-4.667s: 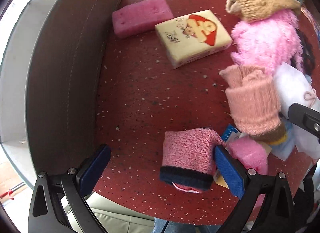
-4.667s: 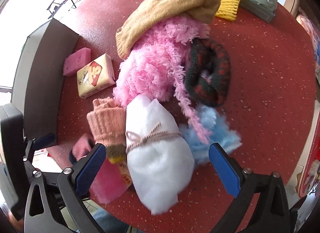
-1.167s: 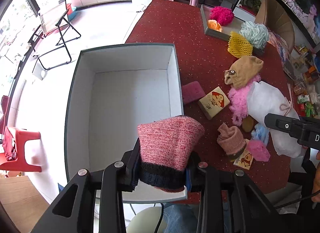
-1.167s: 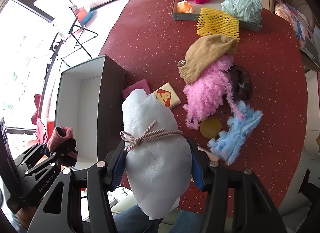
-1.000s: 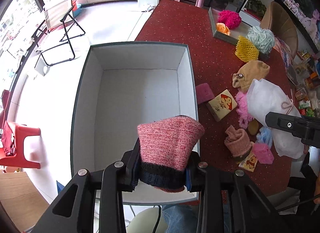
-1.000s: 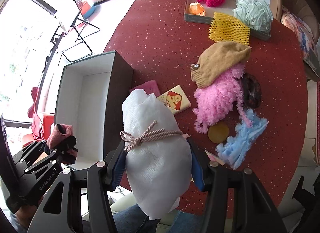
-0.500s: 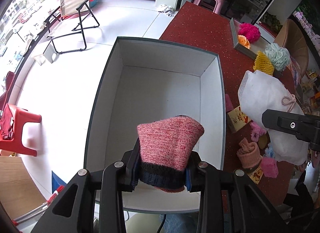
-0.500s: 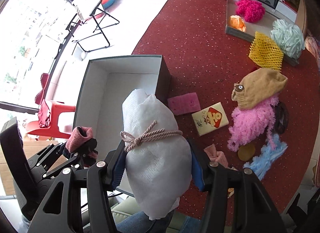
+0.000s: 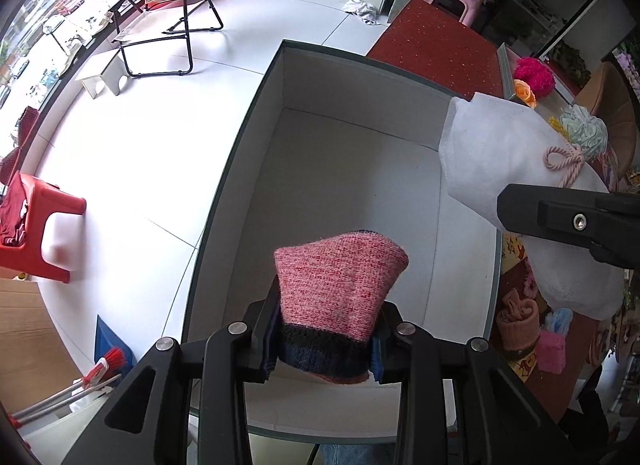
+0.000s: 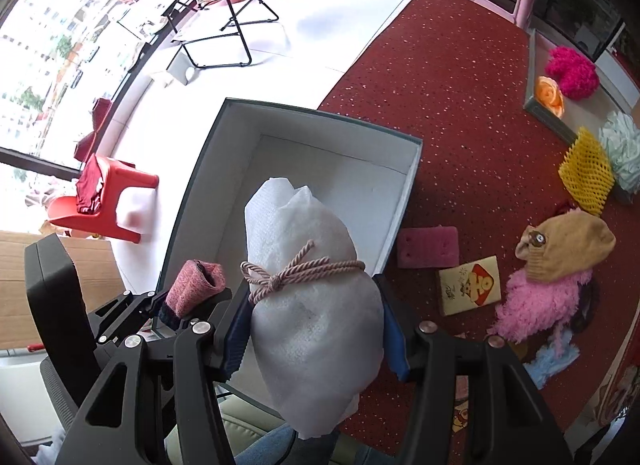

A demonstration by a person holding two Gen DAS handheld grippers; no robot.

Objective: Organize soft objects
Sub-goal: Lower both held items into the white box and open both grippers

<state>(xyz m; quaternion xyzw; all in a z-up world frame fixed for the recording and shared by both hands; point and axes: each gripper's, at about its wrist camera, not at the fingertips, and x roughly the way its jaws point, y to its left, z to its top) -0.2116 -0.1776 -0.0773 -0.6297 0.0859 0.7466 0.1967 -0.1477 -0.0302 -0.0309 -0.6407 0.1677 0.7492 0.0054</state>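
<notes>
My left gripper (image 9: 324,341) is shut on a pink knitted sock with a dark cuff (image 9: 336,285) and holds it above the near end of an open white-lined box (image 9: 340,169). My right gripper (image 10: 316,329) is shut on a white foam bag tied with pink cord (image 10: 308,289), held above the box's near right corner (image 10: 396,233). The sock (image 10: 194,285) and the left gripper (image 10: 160,313) show at lower left in the right wrist view. The bag (image 9: 520,169) shows at right in the left wrist view.
On the red table (image 10: 448,77) lie a pink sponge (image 10: 428,247), a small tissue pack (image 10: 470,289), a tan hat (image 10: 568,245), pink fluffy yarn (image 10: 536,305), a yellow foam net (image 10: 586,169) and a grey tray (image 10: 544,113). A red stool (image 9: 36,225) stands on the floor.
Both grippers have moved left from over the table to over the box, each carrying its object. The box now fills the middle of both views.
</notes>
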